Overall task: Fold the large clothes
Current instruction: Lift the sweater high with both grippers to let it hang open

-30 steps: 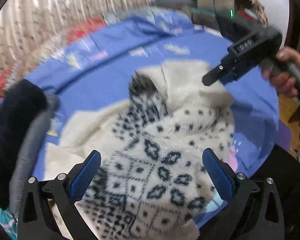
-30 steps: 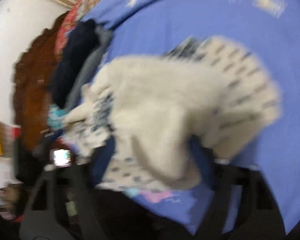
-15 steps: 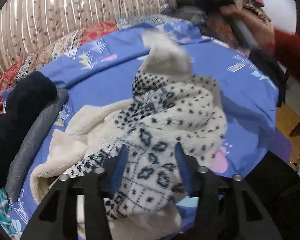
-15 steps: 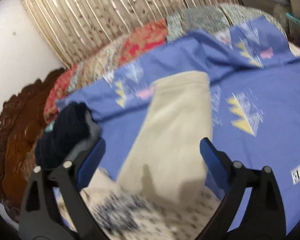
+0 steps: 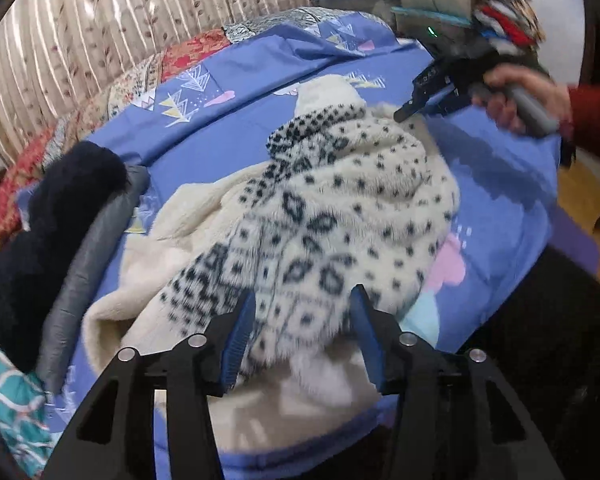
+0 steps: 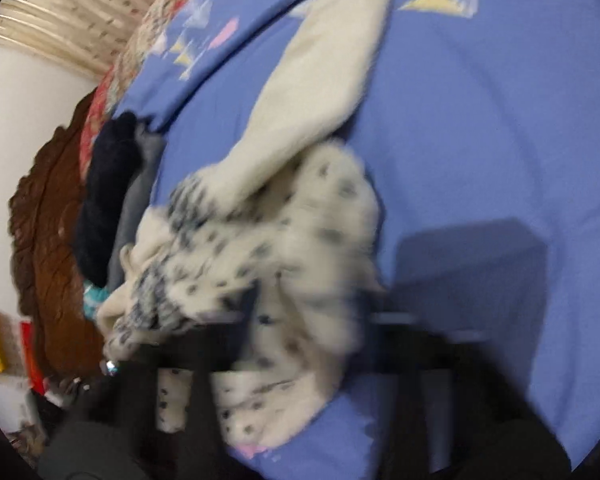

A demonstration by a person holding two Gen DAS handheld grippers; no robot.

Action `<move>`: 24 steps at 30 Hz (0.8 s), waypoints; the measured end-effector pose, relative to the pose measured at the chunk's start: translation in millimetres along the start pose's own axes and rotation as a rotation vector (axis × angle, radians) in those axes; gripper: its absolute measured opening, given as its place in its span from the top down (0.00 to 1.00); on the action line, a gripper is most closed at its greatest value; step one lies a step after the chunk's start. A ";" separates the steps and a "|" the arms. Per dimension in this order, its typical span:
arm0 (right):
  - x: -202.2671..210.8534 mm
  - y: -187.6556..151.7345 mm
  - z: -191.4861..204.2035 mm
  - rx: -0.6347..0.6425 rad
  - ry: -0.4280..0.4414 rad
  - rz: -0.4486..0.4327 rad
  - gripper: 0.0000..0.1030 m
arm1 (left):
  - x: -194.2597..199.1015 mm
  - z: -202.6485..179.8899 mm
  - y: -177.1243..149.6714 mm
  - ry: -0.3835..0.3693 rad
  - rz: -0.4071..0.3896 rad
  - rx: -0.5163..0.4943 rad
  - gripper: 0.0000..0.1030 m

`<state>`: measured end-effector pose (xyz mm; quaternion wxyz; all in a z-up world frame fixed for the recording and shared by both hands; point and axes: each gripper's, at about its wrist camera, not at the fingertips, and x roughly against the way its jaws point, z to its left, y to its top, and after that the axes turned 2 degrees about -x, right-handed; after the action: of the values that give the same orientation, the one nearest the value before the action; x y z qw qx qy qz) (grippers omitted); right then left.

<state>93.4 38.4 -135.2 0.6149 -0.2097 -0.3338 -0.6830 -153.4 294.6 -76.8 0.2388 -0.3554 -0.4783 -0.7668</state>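
Note:
A cream fleece sweater [image 5: 340, 208] with a black pattern lies bunched on the blue bed sheet [image 5: 228, 128]. One plain cream sleeve [image 6: 320, 80] stretches away from it over the sheet [image 6: 480, 120]. My left gripper [image 5: 303, 320] has a fold of the patterned front between its blue pads, filling the gap; its jaws are opening slightly. My right gripper [image 5: 400, 114], held by a hand in a red sleeve, sits at the sweater's far right edge, narrow and closing. In the blurred right wrist view the sweater [image 6: 268, 240] runs down between the right gripper's [image 6: 312, 320] dark fingers.
A pile of navy and grey folded clothes [image 5: 60, 220] lies at the left of the bed, also in the right wrist view [image 6: 108, 192]. A carved wooden headboard [image 6: 48, 240] and striped curtain [image 5: 100, 40] stand behind. The bed's right edge drops to a wooden floor [image 5: 580, 192].
My left gripper went from wide open to closed around the patterned front. My right gripper opened over the stretched-out sleeve, then swung back down to the sweater's right edge and narrowed.

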 end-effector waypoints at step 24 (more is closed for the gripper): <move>218.5 -89.4 30.3 -0.085 0.445 -0.497 0.91 | -4.6 -135.7 14.3 0.190 -0.237 -0.505 0.30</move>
<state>-32.0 -91.1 20.3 0.4781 0.0070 -0.2033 -0.8544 -183.4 166.1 -111.6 0.0957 -0.2718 -0.2861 -0.9139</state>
